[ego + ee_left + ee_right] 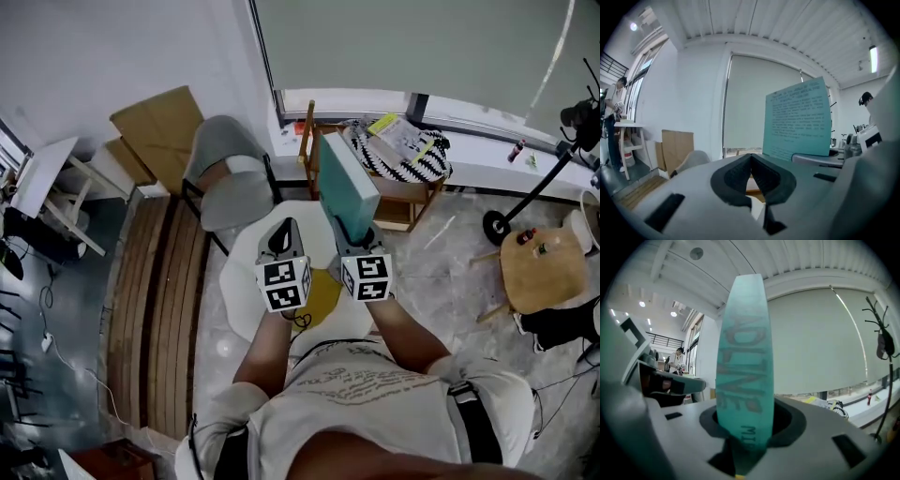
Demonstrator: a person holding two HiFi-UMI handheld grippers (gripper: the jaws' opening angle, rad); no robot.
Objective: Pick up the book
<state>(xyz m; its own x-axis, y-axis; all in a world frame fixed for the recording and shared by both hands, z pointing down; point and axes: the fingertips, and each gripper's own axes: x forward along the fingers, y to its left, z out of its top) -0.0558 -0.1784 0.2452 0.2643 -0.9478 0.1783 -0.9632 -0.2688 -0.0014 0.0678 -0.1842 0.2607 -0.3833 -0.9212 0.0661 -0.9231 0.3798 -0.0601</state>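
The teal book (345,183) stands upright in the air, clamped at its lower end in my right gripper (356,232). In the right gripper view its spine (743,366) rises straight out from between the jaws of the right gripper (745,427), and the pads press on both covers. My left gripper (282,246) is held just left of the book, apart from it, with its jaws together and nothing between them. From the left gripper (751,160) the book's printed back cover (797,119) shows to the right. Both grippers hover above a small white round table (246,281).
A grey chair (230,183) stands beyond the table, with cardboard sheets (159,127) against the wall. A wooden stand holding a striped bag (403,155) is at the back right. A round wooden stool (539,267) is at the right. Something yellow (322,295) lies on the table.
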